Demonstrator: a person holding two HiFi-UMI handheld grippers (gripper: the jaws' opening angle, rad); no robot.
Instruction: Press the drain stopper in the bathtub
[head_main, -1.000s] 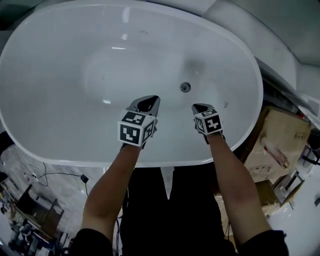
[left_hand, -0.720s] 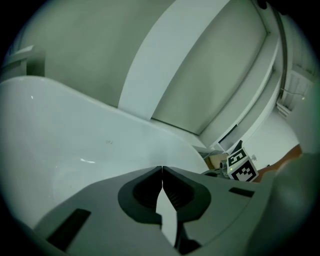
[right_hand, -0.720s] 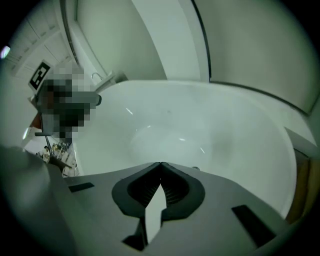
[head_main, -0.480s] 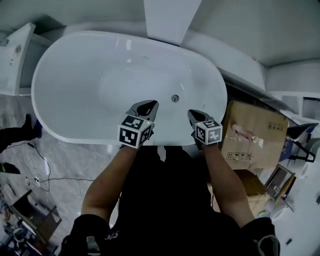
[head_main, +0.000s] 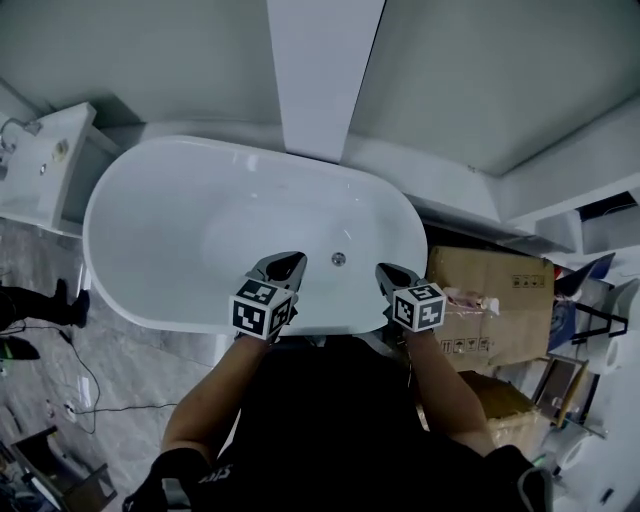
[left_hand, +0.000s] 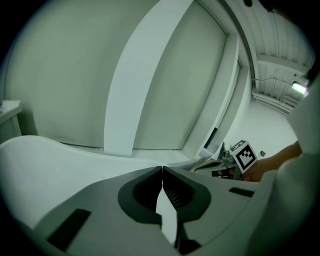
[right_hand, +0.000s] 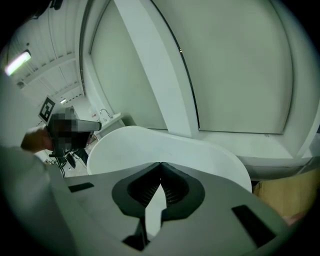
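The left gripper (head_main: 291, 262) has its jaws closed tip to tip on nothing, and the right gripper (head_main: 384, 271) is the same. Both are held over the near rim of the white bathtub (head_main: 130, 290), at its 6 o'clock. The drain stopper (head_main: 338, 259) sits on the tub floor between them, at 3 o'clock from the left tips, untouched. A white pillar (head_main: 322, 80) rises at the tub's 12 o'clock. A cardboard box (head_main: 495, 300) stands at 3 o'clock.

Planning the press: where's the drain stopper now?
Head view: the small round metal drain stopper sits on the floor of the white oval bathtub, right of centre, between the tips of the left tongs and right tongs.
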